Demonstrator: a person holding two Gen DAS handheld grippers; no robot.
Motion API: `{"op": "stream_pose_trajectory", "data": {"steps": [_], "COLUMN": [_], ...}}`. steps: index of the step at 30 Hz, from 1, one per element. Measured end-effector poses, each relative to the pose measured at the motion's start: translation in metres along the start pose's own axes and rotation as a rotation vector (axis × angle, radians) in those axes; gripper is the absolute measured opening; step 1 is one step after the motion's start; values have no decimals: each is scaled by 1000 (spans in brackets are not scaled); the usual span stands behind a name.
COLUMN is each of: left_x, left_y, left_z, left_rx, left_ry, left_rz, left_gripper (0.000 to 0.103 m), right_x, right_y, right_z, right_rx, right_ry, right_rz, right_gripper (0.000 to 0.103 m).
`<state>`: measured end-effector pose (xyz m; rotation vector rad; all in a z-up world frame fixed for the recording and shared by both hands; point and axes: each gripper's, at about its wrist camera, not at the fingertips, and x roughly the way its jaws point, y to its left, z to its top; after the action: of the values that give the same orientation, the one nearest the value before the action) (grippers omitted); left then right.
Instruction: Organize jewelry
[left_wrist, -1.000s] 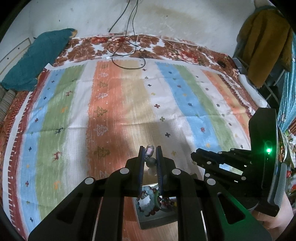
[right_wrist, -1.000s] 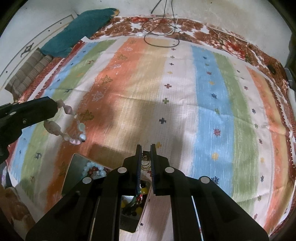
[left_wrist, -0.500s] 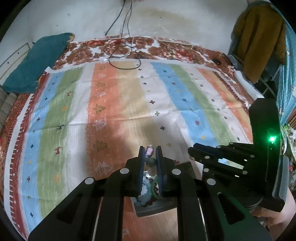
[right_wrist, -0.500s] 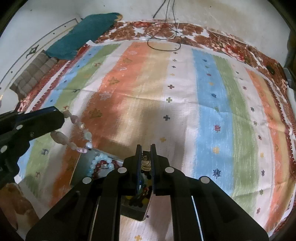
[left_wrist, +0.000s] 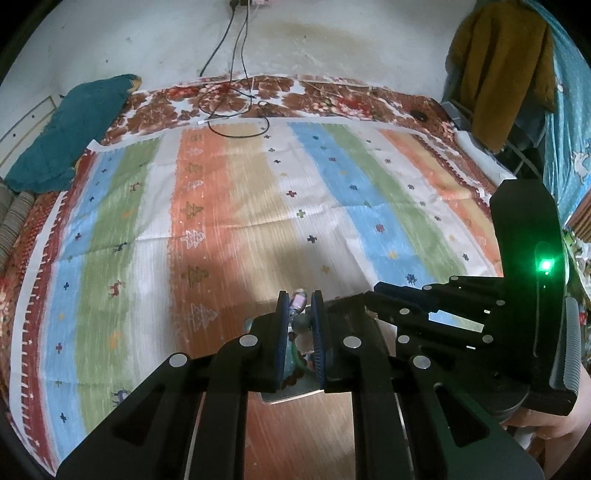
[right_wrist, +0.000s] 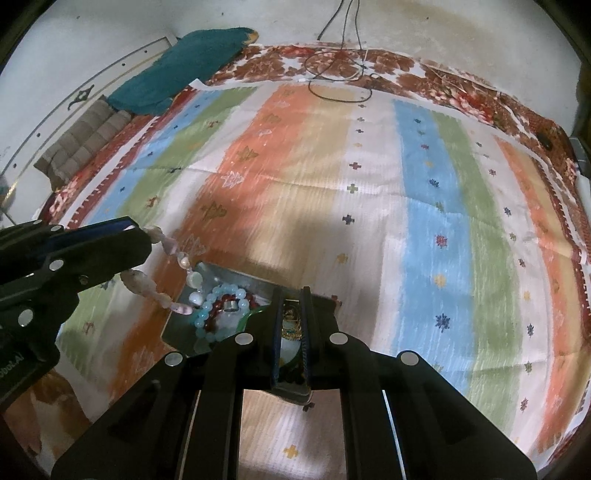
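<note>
We find the left gripper (left_wrist: 300, 309) with jaws clamped on a pale bead bracelet (right_wrist: 173, 275), which hangs over the metal tray (right_wrist: 218, 275) on the striped bedspread (right_wrist: 424, 229). The right gripper (right_wrist: 291, 321) has jaws closed on a small gilt piece (right_wrist: 290, 317). Beaded bracelets (right_wrist: 221, 308) already lie in the tray; by our judgement, both held items remain to be deposited.

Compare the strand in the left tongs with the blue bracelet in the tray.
The pale pink strand has irregular, chunky beads; the blue bracelet has round, even ones. The strand hangs in a loop from the left tongs, its low end over the tray; the bracelet lies coiled in the tray. Both are beaded.
</note>
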<state>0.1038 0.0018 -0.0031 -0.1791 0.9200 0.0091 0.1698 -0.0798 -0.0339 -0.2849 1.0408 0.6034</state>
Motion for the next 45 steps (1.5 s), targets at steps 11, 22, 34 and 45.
{"op": "stream_pose_trajectory", "data": {"steps": [11,22,34,45], "left_x": [-6,-30,-50,-65], "left_y": [11,13,8,1], "left_z": [-14,-36,-64,-83], "left_rx": [-51,-51,-30,3], "left_ry": [28,-16,-61,-125], "left_rz": [7,27,3,21], "left_gripper": [33,51,65,93], "right_x": [-21,-50,-72,-94], "right_y": [2,1,4,13], "right_z": [-13,-36,-58,-75], "right_rx": [-5,-21,-25,-55], "right_ry": [-39,-93,-143,-215], "right_rz": [-5,-11,14,8], "right_gripper": [37,54,65,85]}}
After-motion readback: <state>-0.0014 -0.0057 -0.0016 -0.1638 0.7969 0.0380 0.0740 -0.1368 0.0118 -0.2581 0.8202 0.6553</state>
